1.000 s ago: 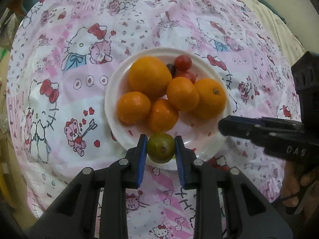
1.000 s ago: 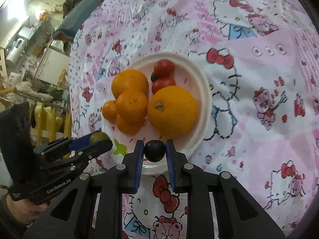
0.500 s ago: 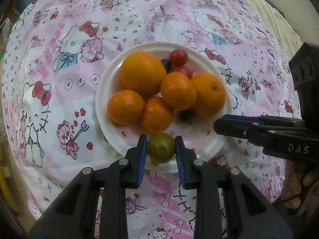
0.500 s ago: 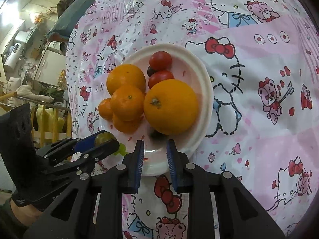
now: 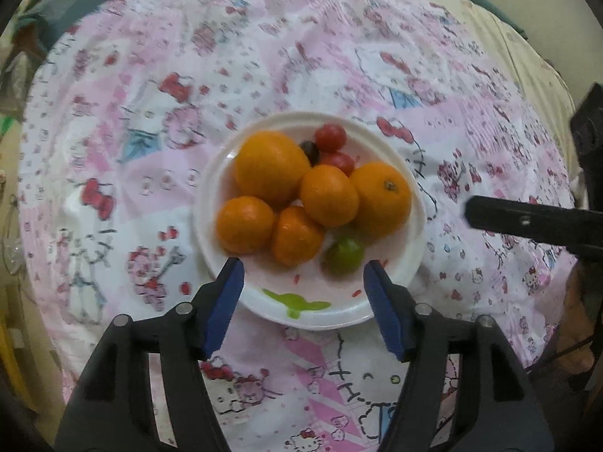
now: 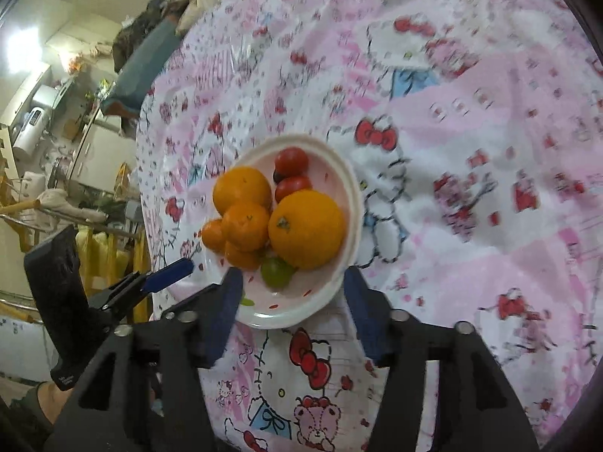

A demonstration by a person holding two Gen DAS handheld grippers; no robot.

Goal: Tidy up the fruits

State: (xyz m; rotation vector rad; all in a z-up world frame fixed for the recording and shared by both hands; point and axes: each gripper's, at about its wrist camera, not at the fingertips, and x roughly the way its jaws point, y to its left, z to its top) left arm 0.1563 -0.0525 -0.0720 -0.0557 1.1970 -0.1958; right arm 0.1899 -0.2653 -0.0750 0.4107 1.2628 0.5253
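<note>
A white plate on the pink cartoon-print tablecloth holds several oranges, two red tomatoes, a dark grape and a green fruit. My left gripper is open and empty just in front of the plate's near rim, the green fruit lying beyond its jaws. My right gripper is open and empty over the plate's near rim. Each gripper shows in the other's view.
The tablecloth covers a round table. Beyond its left edge in the right wrist view there is household clutter and a cabinet. A pale cushion lies past the table's far right.
My left gripper opened and let the green fruit drop onto the plate. My right gripper let go of a dark grape, opened wide and both grippers drew back.
</note>
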